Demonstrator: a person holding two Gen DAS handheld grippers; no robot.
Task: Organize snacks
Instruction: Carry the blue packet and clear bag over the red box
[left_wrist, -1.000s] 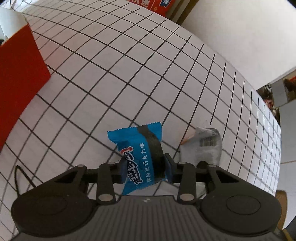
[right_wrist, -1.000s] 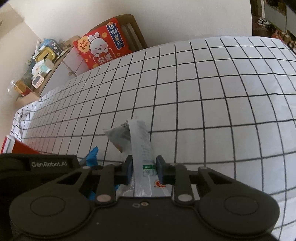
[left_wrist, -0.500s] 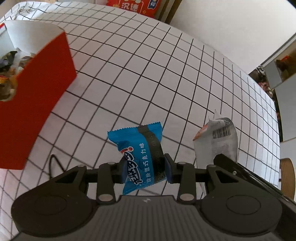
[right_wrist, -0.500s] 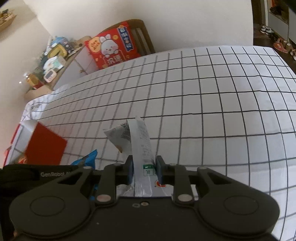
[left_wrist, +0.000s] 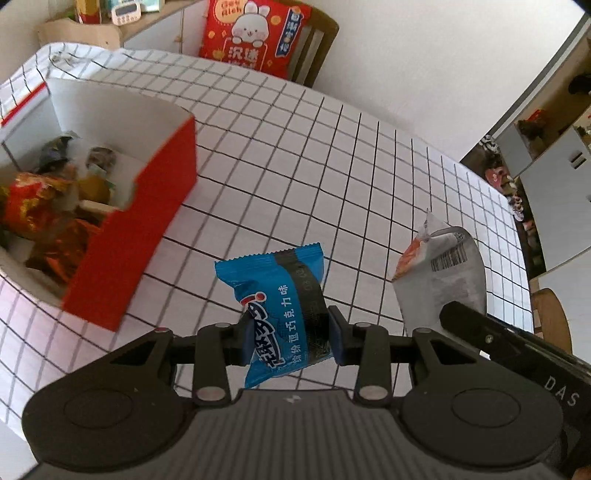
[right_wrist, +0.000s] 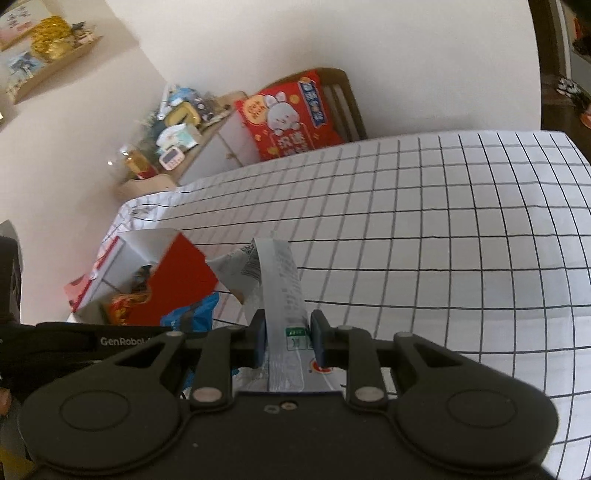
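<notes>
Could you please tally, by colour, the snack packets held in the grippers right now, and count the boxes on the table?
Blue packets: 1, the blue packet in the left gripper.
Silver packets: 1, the silver packet in the right gripper.
Red boxes: 1, the red box, with wrapped snacks inside, too blurred to count.
Total: 3.

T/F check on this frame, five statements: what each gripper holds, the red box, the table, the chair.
1. The left gripper holds a blue snack packet. True.
2. The right gripper is empty. False: its fingers clamp a silver-white packet.
3. The red box already holds wrapped snacks. True.
4. The checked tablecloth is plain red. False: white with a black grid.
5. A red rabbit cushion rests on a wooden chair. True.
</notes>
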